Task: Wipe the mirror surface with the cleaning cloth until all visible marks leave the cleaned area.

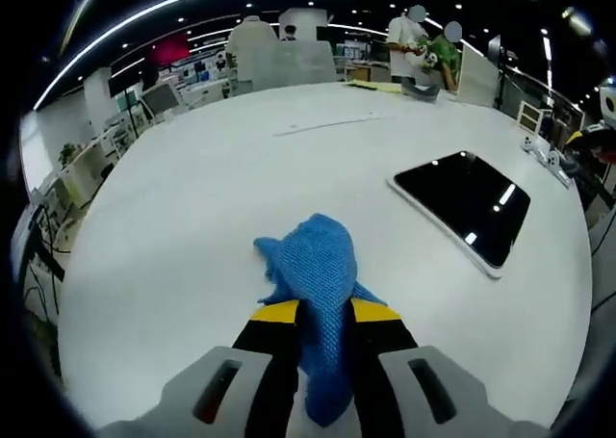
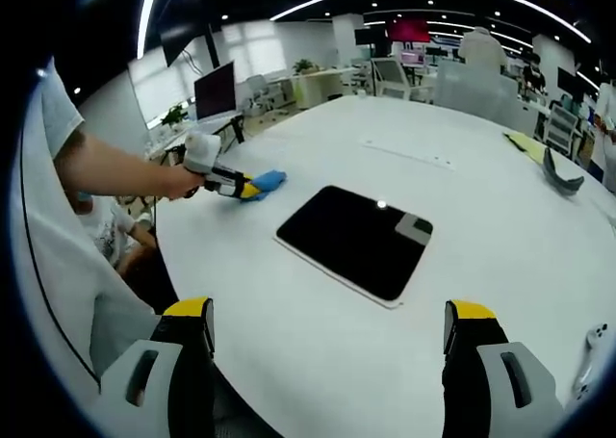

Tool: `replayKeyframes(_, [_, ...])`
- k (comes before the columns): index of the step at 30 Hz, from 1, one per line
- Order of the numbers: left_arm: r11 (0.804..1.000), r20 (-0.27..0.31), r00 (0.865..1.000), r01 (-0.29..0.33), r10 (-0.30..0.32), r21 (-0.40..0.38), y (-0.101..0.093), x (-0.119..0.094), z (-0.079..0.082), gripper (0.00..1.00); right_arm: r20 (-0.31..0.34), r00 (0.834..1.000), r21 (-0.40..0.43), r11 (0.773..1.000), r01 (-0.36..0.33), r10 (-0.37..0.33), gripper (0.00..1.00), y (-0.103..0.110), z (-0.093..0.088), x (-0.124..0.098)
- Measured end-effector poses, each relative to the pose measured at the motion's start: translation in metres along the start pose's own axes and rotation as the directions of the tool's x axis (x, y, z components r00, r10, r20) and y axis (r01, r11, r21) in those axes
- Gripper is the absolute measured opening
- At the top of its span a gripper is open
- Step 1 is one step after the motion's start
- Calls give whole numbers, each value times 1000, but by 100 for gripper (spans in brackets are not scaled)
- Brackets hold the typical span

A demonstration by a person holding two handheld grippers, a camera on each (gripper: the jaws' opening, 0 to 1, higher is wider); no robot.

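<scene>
A blue knitted cleaning cloth point(image 1: 313, 274) is pinched between the jaws of my left gripper point(image 1: 324, 311), its free end lying on the white table point(image 1: 192, 217). The dark mirror point(image 1: 464, 205), a flat rectangle with a white rim, lies to the right of the cloth and apart from it. In the right gripper view the mirror point(image 2: 354, 238) lies straight ahead, and the left gripper point(image 2: 252, 190) holds the cloth point(image 2: 269, 180) beyond its far left corner. My right gripper point(image 2: 327, 327) hovers open near the table's front edge with nothing between its jaws.
A person's arm point(image 2: 115, 173) and white shirt fill the left of the right gripper view. A dark curved object point(image 2: 561, 176) and yellow sheet point(image 2: 527, 145) lie far right. A white controller point(image 2: 592, 353) sits near the right edge. People stand beyond the table point(image 1: 409, 38).
</scene>
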State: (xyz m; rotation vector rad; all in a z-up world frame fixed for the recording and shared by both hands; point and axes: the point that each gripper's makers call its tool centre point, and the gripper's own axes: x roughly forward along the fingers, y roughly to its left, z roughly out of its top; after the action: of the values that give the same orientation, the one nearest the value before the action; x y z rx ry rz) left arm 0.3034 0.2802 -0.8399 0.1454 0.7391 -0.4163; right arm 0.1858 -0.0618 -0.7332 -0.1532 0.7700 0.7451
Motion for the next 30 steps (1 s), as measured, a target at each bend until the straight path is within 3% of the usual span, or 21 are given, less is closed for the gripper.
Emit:
replayKeyframes(14, [1000,20,1000,18,-18,16,17,4,2,46,-13,1000,2,1000,5,-5,100,-5,-1,1])
replayKeyframes(25, [999,7,999,40,-41,33,16,4,4,49,-4,1000,2,1000,6,-6,100,-5,4,4])
replayKeyframes(29, [998,-6,999,40,-40,-39,13,-1,10,49,1,1000,-3,1000,9,-9,100,-6,6,3])
replayKeyframes(30, [998,15,999,42,-41,-40,11,-4,16,49,4,1000,-2,1000,11,-11,100,-6,7,2])
